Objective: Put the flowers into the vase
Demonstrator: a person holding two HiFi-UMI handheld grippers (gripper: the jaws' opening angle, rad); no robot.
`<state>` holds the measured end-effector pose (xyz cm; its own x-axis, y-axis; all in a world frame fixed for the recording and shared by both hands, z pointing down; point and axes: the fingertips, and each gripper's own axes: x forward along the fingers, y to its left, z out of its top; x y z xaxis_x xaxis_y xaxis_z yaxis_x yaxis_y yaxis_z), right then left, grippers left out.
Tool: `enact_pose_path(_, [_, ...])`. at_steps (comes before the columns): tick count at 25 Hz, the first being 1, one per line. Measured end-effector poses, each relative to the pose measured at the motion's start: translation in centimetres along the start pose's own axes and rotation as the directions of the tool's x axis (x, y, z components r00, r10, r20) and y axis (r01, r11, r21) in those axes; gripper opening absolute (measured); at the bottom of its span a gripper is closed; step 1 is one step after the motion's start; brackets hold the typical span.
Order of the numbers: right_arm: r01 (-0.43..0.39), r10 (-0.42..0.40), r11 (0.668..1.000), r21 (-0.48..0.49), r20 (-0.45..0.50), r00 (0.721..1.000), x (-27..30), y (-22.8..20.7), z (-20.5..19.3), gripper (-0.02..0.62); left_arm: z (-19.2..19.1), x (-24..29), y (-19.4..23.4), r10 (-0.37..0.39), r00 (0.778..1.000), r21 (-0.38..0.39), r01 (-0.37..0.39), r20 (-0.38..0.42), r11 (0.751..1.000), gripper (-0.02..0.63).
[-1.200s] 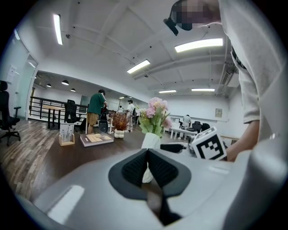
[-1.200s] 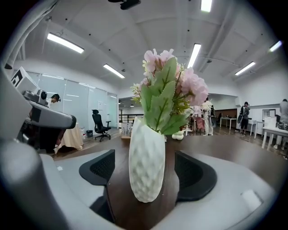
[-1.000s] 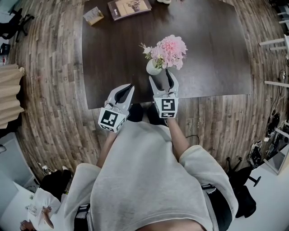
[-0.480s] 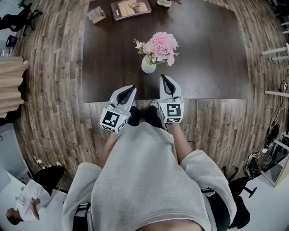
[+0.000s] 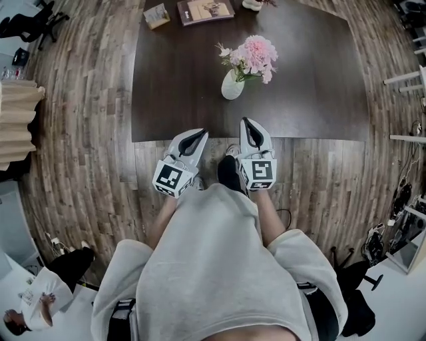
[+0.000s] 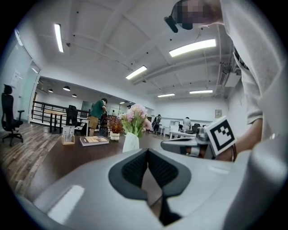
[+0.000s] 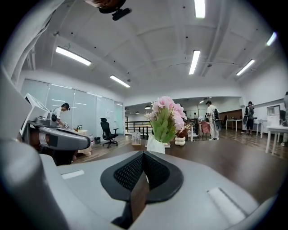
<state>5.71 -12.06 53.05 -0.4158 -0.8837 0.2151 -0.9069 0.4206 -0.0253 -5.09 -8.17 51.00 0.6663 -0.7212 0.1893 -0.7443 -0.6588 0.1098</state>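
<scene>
Vase (image 5: 232, 85): white, upright on the tabletop (image 5: 313, 80), inward from its near edge.
Contents: pink flowers (image 5: 251, 56) with green leaves, stems inside the vase.
Left tongs (image 5: 202, 133): closed, holding nothing, just off the near edge.
Right tongs (image 5: 245, 122): closed, holding nothing, at the near edge, clear of the vase.

Quick count: one table (image 5: 313, 86), one vase (image 5: 232, 85), one flower bunch (image 5: 254, 54), one book (image 5: 205, 9), one card stand (image 5: 157, 14), and two grippers: left gripper (image 5: 199, 134), right gripper (image 5: 247, 122).
</scene>
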Motion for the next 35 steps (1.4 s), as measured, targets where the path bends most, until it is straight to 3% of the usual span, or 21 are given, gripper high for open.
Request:
enact_pose_path(10, [0.099,-0.096,0.994,-0.049,0.051,0.994,-7.4,7.2,1.4,-0.002,0.1,-9.1,-2.5,-0.075,0.996,0.040,0.073,0.049,0.997,0.011])
enact_pose_path(18, [0.112,-0.108,0.992,-0.051,0.077,0.991,-13.2,11.9,1.9,-0.002,0.1,-13.2,-6.4,-0.159,0.985,0.065,0.155,0.069,0.986,0.011])
enact_pose_path(27, [0.098,-0.095,0.994,-0.056,0.053,0.994,-15.6,12.0,1.9,-0.002,0.4,-13.2,-8.5,-0.168,0.983,0.065,0.164,0.067,0.984,0.011])
enact_pose_path(35, [0.059,-0.055,0.997,-0.050,0.066,0.996,-17.9,9.9,2.6,-0.003,0.7,-12.7,-11.9,-0.127,0.990,0.067,0.123,0.060,0.990,0.011])
